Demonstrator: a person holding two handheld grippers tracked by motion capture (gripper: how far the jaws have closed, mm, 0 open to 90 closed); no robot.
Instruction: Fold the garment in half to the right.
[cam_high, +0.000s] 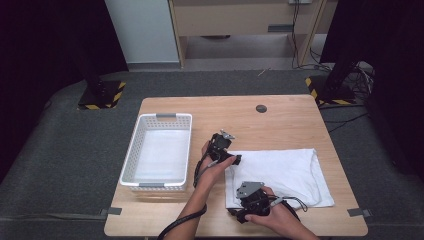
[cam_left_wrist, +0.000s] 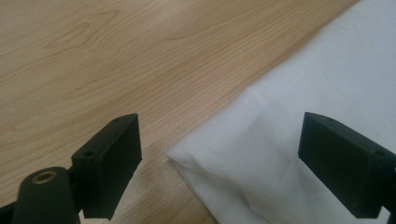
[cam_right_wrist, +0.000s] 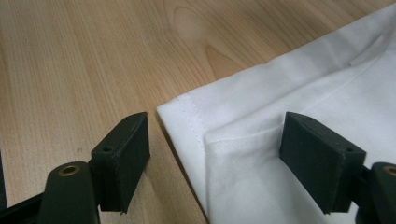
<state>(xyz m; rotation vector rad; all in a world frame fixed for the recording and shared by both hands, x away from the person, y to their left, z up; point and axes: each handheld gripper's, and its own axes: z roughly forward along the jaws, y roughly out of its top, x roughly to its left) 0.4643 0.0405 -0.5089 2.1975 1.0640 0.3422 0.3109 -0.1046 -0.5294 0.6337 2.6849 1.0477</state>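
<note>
Right now my right gripper (cam_high: 239, 216) is nearest me, at the near-left corner of the white cloth (cam_high: 285, 175). Its jaws are spread, nothing pinched. In the right gripper view the stitched corner (cam_right_wrist: 187, 109) lies between the two pads (cam_right_wrist: 123, 161), cloth flat on the table (cam_high: 280, 120), one pad over bare wood, the other over fabric. A folded layer edge runs just inside the hem.

Next out, my left gripper (cam_high: 235, 159) sits at the far-left corner of the same cloth. Jaws also spread, holding nothing. In the left gripper view that corner (cam_left_wrist: 187, 156) points in between the pads (cam_left_wrist: 112, 163), again one pad over wood and one over cloth. I can't tell whether either pad is touching the fabric yet.

Key relation: both corners are on the cloth's short left edge, and each gripper is at its own corner, so neither hand needs to cross. The cloth's long axis runs left to right across the table, away from both grippers toward the right edge. I'd judge the next move is closing on both corners together, then carrying that edge over to the right to fold.

Further left, the white basket (cam_high: 131, 155) stands well apart from the cloth, beside my left hand (cam_high: 212, 172); not in the way. Past it, a small dark disc (cam_high: 261, 108) is set in the table near the far edge, clear of the cloth.
</note>
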